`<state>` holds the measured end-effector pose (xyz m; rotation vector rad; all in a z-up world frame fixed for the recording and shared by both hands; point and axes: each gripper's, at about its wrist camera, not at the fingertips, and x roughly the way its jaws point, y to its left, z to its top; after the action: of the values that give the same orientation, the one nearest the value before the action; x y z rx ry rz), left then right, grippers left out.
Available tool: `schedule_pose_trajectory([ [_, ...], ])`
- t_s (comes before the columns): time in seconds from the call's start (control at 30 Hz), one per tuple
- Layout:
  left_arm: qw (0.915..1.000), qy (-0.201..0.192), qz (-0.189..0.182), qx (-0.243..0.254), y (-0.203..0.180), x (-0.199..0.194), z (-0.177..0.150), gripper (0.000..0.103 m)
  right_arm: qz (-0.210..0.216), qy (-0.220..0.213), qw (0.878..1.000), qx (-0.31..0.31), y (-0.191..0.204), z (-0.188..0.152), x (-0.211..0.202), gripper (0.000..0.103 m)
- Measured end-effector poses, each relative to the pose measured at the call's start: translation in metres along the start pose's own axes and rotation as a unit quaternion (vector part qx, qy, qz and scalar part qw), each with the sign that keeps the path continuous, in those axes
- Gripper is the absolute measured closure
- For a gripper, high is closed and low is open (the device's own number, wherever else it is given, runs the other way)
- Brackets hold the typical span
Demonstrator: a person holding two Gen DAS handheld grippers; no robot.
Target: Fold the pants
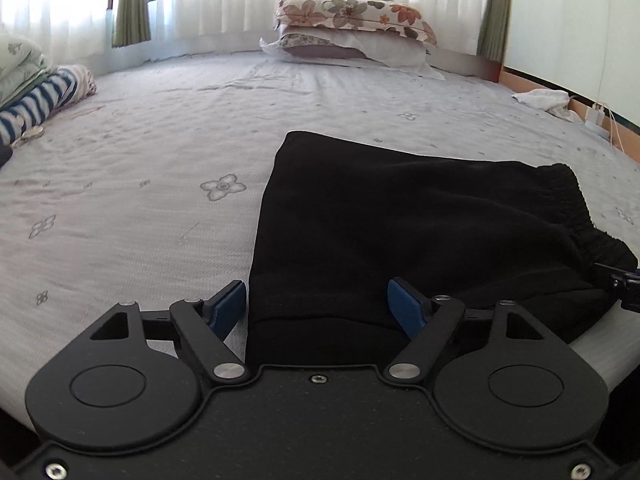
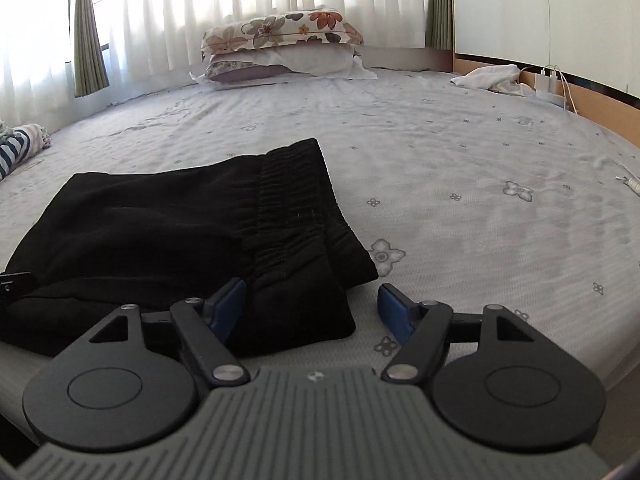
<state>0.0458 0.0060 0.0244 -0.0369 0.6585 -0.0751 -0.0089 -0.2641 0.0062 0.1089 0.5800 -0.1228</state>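
Two hand-held grippers, both released with fingers spread: left hand-held gripper [image 1: 318, 304] at the near folded edge of the black pants [image 1: 400, 232], right hand-held gripper [image 2: 312, 306] at the waistband corner. Pants lie folded compactly on the bed [image 1: 140, 200], seemingly set for another fold or smoothing. Pillows [image 1: 352, 32] stacked beyond.

A home bedroom: bed [image 1: 140, 208], stacked pillows [image 1: 352, 30], curtained window [image 2: 160, 12].
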Motion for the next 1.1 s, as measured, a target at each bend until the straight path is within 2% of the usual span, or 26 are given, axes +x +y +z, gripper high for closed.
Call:
schedule_pose_trajectory([
  [0.07,1.0000,-0.001,0.002,-0.004,0.000,-0.009,0.001,0.025,0.011,-0.022,1.000,0.000,0.005,-0.001,-0.013,0.023],
  [0.13,1.0000,-0.005,0.000,-0.003,-0.002,-0.019,0.000,0.015,0.017,-0.048,0.999,-0.014,0.013,-0.003,-0.027,0.021],
  [0.17,1.0000,-0.004,-0.001,-0.002,-0.004,-0.024,0.000,0.014,0.016,-0.058,0.998,-0.022,0.018,-0.005,-0.034,0.020],
  [0.23,1.0000,0.000,-0.003,-0.001,-0.006,-0.032,-0.003,0.011,0.016,-0.064,0.997,-0.031,0.026,-0.007,-0.043,0.018],
  [0.47,0.9997,0.024,-0.004,-0.003,-0.018,-0.047,-0.019,0.005,0.014,-0.041,0.998,-0.042,0.038,-0.022,-0.049,0.013],
  [0.63,0.9990,0.046,0.002,0.000,-0.022,-0.043,-0.031,0.000,0.011,-0.013,0.999,-0.052,0.043,-0.035,-0.043,0.012],
  [0.83,0.9986,0.041,0.020,0.026,-0.030,-0.037,-0.037,0.000,0.005,0.000,0.998,-0.063,0.047,-0.039,-0.037,0.000],
  [1.1,0.9989,0.039,0.021,0.016,-0.030,-0.032,-0.037,0.000,0.005,0.003,0.997,-0.071,0.048,-0.042,-0.031,0.000],
])
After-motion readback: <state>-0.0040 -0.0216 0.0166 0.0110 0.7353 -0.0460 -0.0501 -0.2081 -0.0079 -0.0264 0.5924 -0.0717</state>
